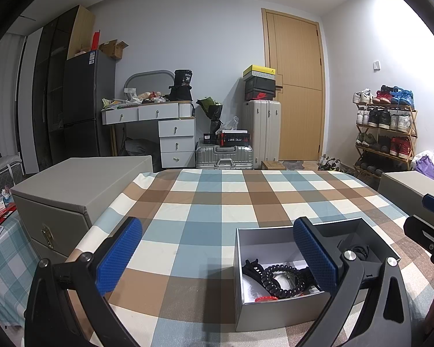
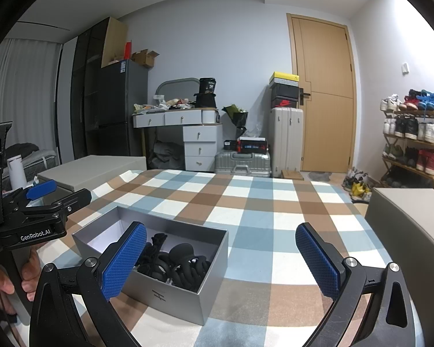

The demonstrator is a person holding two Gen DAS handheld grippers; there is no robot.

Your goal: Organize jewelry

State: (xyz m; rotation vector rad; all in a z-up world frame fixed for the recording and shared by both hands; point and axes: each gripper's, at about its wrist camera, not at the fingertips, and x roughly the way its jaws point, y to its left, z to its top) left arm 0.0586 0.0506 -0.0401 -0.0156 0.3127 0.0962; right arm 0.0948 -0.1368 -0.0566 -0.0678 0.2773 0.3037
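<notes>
An open grey box [image 1: 277,315] sits on the checked tablecloth [image 1: 217,202]. It holds a black coiled hair tie [image 1: 283,280], black hair clips and a small red item [image 1: 265,298]. My left gripper [image 1: 217,254] is open and empty, its right finger over the box. In the right wrist view the same box [image 2: 170,295] holds black hair clips [image 2: 185,266]. My right gripper [image 2: 221,257] is open and empty, its left finger over the box's near left part. The left gripper also shows in the right wrist view [image 2: 40,199], to the left of the box.
A closed grey case [image 1: 72,196] stands at the table's left side, another grey case [image 2: 410,225] at the right. Behind the table are a dresser [image 1: 165,127], suitcases [image 1: 260,133], a door and a shoe rack [image 1: 384,133].
</notes>
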